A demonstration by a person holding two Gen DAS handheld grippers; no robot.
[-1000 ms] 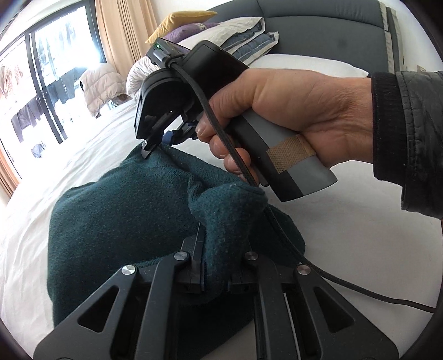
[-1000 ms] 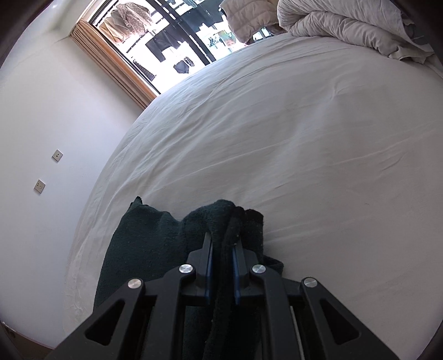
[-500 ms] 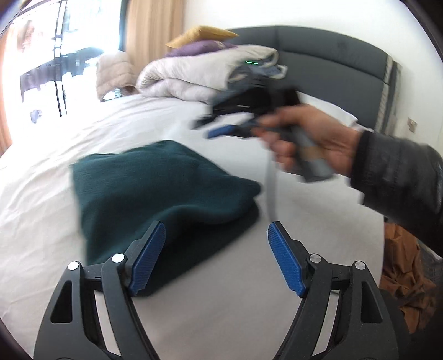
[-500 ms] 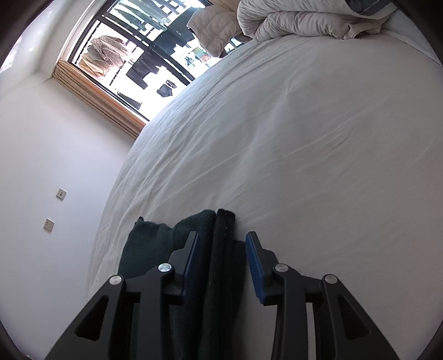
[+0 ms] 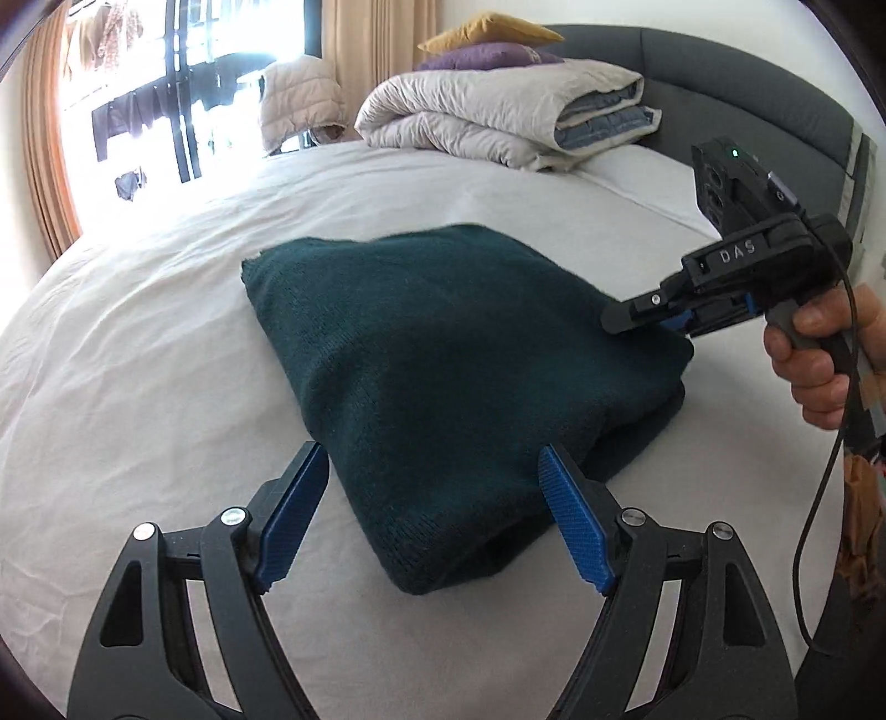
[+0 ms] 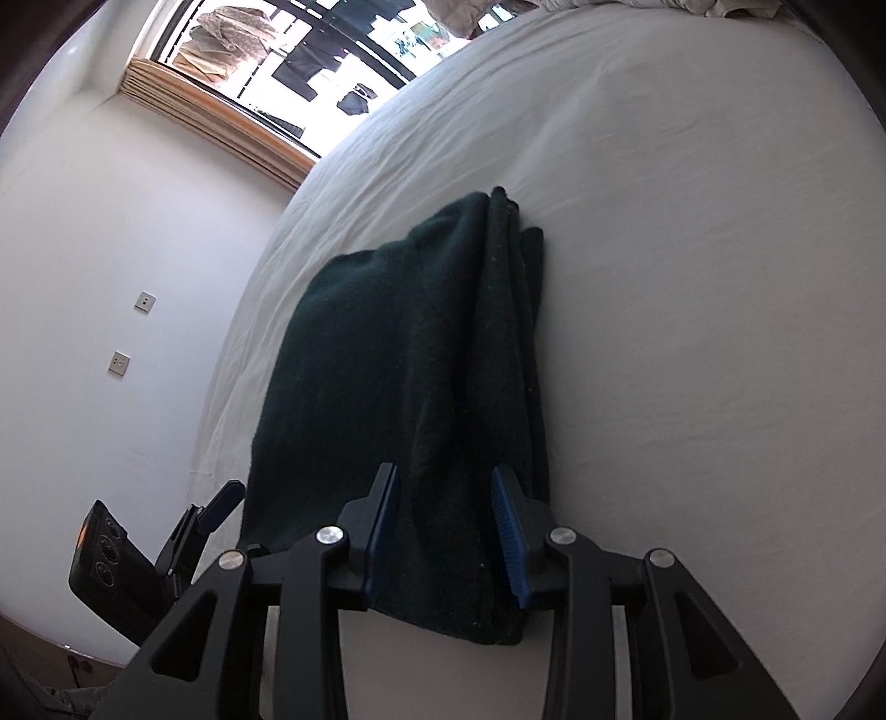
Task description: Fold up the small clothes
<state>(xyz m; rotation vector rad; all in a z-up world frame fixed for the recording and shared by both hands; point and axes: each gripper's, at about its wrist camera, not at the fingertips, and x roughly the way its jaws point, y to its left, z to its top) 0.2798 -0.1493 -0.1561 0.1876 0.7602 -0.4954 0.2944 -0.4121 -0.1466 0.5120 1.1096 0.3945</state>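
The left gripper [image 5: 432, 515] sits nearest in its own view, black arms ending in ribbed blue pads, fingers [image 5: 293, 509] spread wide and empty. The near corner of the sweater [image 5: 443, 354] shows in the gap between them, but neither pad presses on it. The sweater is a dark green, fuzzy knit, folded into a thick rounded block with a soft bulging near edge. It lies on the bed [image 5: 138, 343], whose white sheet is smooth with faint creases.

At about three o'clock from the sweater, the right gripper [image 5: 659, 320] reaches in over its right edge, held by the person's hand [image 5: 819, 360]; a black cable hangs from it. In the right wrist view the right gripper [image 6: 446, 531] has its fingers [image 6: 509, 531] moderately apart, straddling the sweater's near end above its layered edges, and I cannot tell whether they touch it.

Farther off, at twelve o'clock, a puffy grey quilt [image 5: 498, 116] is folded against the dark padded headboard [image 5: 720, 83], with a purple and a yellow pillow [image 5: 487, 39] stacked on it. At ten o'clock stands a bright window [image 5: 166, 99] with tan curtains
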